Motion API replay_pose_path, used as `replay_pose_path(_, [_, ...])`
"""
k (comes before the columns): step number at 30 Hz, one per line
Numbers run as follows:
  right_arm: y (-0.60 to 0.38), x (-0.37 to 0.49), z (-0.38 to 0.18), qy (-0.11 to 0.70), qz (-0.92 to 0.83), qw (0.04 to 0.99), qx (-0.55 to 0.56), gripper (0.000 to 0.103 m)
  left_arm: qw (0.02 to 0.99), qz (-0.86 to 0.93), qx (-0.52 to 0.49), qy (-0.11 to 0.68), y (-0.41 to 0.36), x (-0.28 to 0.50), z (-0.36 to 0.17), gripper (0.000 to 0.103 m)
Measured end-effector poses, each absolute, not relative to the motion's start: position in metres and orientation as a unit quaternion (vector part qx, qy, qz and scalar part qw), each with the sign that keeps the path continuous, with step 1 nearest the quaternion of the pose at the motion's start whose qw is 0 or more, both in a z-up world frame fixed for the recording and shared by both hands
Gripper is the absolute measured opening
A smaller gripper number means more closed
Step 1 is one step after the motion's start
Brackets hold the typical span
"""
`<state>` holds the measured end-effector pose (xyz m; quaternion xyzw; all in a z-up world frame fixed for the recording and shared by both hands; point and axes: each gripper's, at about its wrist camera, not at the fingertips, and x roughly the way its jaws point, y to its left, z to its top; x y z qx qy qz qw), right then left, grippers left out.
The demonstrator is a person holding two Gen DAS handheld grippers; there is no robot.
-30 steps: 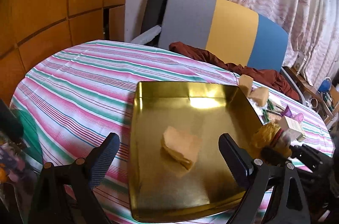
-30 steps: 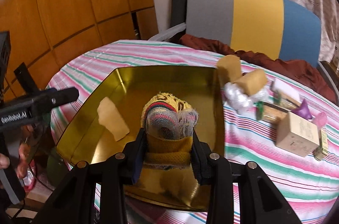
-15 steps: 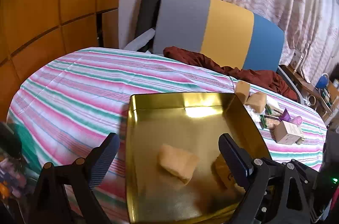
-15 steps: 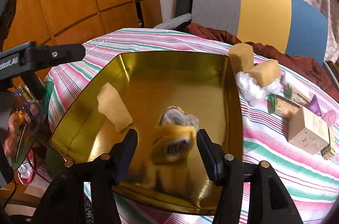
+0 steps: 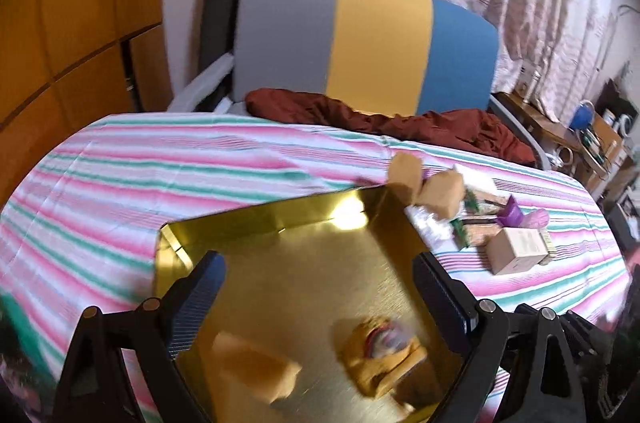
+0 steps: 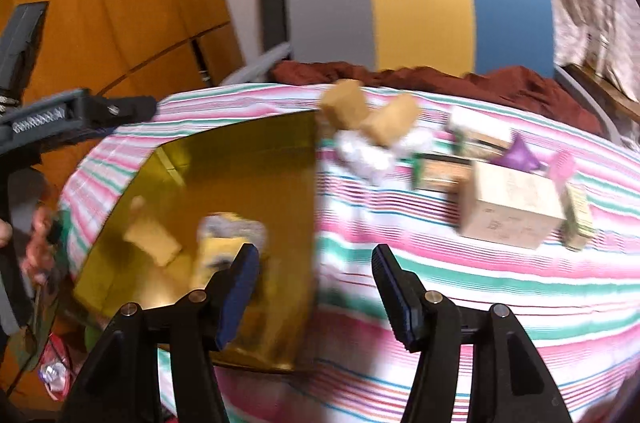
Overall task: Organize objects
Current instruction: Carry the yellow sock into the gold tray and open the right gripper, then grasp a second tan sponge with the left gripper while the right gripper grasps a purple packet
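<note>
Sorting: tray (image 6: 224, 159) holds a sponge (image 6: 152, 241) and sock bundle (image 6: 224, 243); more sponges (image 6: 390, 119) and a box (image 6: 510, 211) lie at its 2 o'clock on the worktop (image 6: 440, 283).
Right gripper (image 6: 316, 283): wide open, empty.
Left gripper (image 5: 316, 287): wide open, empty, over the tray.
Handling: sponges likely light, soft; pinch across the flat sides. Box probably stiffer; grip opposite faces.

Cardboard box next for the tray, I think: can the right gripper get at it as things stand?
Probably yes: the right gripper is open and empty, and only bare striped cloth lies between it and the cardboard box.
</note>
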<state>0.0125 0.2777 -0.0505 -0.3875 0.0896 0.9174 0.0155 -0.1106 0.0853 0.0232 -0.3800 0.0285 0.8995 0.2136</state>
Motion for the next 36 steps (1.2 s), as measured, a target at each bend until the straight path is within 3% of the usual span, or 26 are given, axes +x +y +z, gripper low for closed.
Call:
replay_pose_path(10, [0.35,0.008,-0.045,0.12,0.908,0.095,-0.391,0.06,0.267,0.885,-0.373,0.087,0.166,-0.164,0.025,0.095])
replay_pose_path(19, [0.4,0.001,-0.035,0.124,0.903,0.122,-0.392,0.06,0.268,0.853,-0.445,0.055,0.207,-0.224,-0.01,0.095])
replay_pose_path(30, [0.399,-0.068,-0.019,0.078,0.923,0.031,-0.376,0.063,0.293,0.826,-0.481,0.031,0.239,-0.26,-0.031,0.093])
replay_pose_path(31, [0.407,-0.081,-0.017,0.089,0.922,0.038,-0.375,0.063,0.293,0.825,-0.482,0.031,0.239,-0.262,-0.033,0.083])
replay_pose_path(32, [0.411,-0.086,-0.017,0.094,0.922,0.043,-0.374,0.063,0.3,0.82,-0.486,0.027,0.24,-0.265,-0.037,0.062])
replay_pose_path(33, [0.416,-0.095,-0.016,0.096,0.921,0.05,-0.373,0.063,0.306,0.811,-0.499,0.021,0.24,-0.27,-0.044,0.054])
replay_pose_path(36, [0.427,-0.123,-0.017,0.106,0.919,0.051,-0.376,0.063,0.33,0.797,-0.505,-0.007,0.236,-0.275,-0.05,0.049])
